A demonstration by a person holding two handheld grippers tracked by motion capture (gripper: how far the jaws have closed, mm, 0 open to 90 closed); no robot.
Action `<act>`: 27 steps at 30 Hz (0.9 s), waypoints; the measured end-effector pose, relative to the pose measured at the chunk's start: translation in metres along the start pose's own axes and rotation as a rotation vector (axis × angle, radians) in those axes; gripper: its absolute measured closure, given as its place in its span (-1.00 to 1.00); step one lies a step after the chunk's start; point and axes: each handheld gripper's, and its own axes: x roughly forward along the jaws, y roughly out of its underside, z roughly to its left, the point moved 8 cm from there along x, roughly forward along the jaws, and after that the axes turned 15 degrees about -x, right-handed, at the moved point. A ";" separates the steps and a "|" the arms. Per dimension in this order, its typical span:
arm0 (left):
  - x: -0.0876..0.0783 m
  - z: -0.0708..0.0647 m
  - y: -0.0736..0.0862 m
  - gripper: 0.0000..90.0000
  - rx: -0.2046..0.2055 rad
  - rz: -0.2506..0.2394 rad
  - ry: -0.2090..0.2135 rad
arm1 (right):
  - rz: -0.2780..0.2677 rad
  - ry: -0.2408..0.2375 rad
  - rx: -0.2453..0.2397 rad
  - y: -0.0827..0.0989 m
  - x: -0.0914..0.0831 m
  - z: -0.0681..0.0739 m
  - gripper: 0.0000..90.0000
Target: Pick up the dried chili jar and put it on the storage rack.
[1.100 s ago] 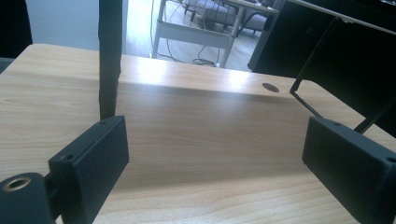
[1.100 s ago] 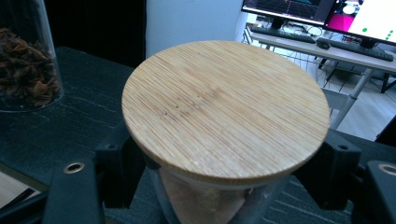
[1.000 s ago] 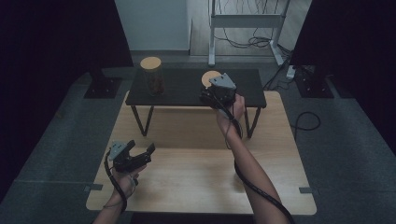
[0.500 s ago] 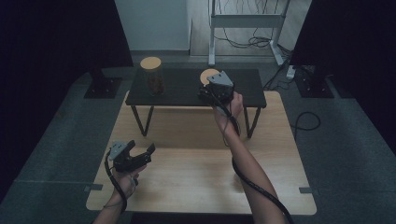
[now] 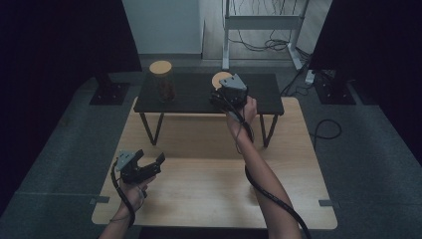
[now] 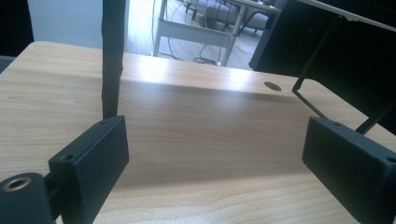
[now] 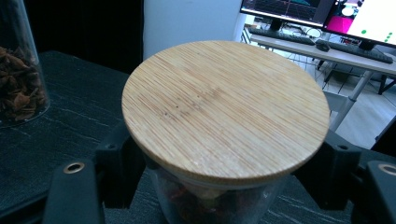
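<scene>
A glass jar with a round bamboo lid stands on the low black table; from the high view its lid peeks out beside the gripper. My right gripper is shut on the jar's glass body just under the lid, one black jaw on each side, and in the high view the right gripper reaches forward over the black table. My left gripper hovers low over the wooden table at the near left. In its own view the left gripper is open with nothing between its jaws.
A second lidded glass jar with brown contents stands at the left of the black table, seen close in the right gripper view as a jar. A black table leg rises ahead of the left gripper. Dark stands flank the tables.
My right gripper and the jar in it have shifted slightly to the left. The left gripper has stayed where it was.
</scene>
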 end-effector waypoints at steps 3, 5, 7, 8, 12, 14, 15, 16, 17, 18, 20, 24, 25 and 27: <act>0.000 0.000 0.000 -0.85 0.000 0.001 -0.001 | 0.005 -0.001 0.007 0.001 0.002 0.000 -0.43; 0.001 0.000 0.000 -0.85 -0.001 0.002 -0.002 | 0.008 0.000 0.008 0.003 0.004 0.000 -0.43; 0.001 0.001 0.001 -0.85 -0.001 0.004 -0.003 | 0.013 0.000 0.013 0.005 0.006 0.000 -0.43; 0.001 0.001 0.001 -0.85 -0.001 0.004 -0.003 | 0.010 0.000 0.017 0.005 0.006 0.000 -0.43; 0.001 0.001 0.001 -0.85 -0.005 0.002 -0.005 | 0.011 0.000 0.020 0.005 0.007 -0.001 -0.43; 0.001 0.001 0.001 -0.85 -0.005 0.002 -0.005 | 0.008 0.000 0.025 0.006 0.007 -0.002 -0.43; 0.001 0.001 0.001 -0.85 -0.004 0.003 -0.004 | 0.009 -0.001 0.025 0.006 0.007 -0.002 -0.43; 0.001 0.001 0.001 -0.85 -0.002 0.005 -0.004 | 0.009 -0.001 0.026 0.006 0.008 -0.002 -0.43; 0.001 0.001 0.001 -0.85 -0.002 0.006 -0.004 | 0.009 -0.001 0.027 0.006 0.008 -0.002 -0.43; 0.001 0.001 0.001 -0.85 -0.002 0.006 -0.004 | 0.009 -0.001 0.029 0.006 0.008 -0.002 -0.43; 0.001 0.001 0.001 -0.85 -0.002 0.006 -0.004 | 0.007 -0.001 0.032 0.007 0.009 -0.002 -0.43; 0.001 0.002 0.001 -0.85 -0.005 0.005 -0.006 | 0.006 -0.001 0.047 0.008 0.010 -0.003 -0.43; 0.001 0.002 0.001 -0.85 -0.006 0.004 -0.006 | 0.006 -0.003 0.052 0.008 0.010 -0.004 -0.43; 0.001 0.002 0.001 -0.85 -0.008 0.003 -0.006 | 0.005 -0.004 0.061 0.009 0.011 -0.005 -0.43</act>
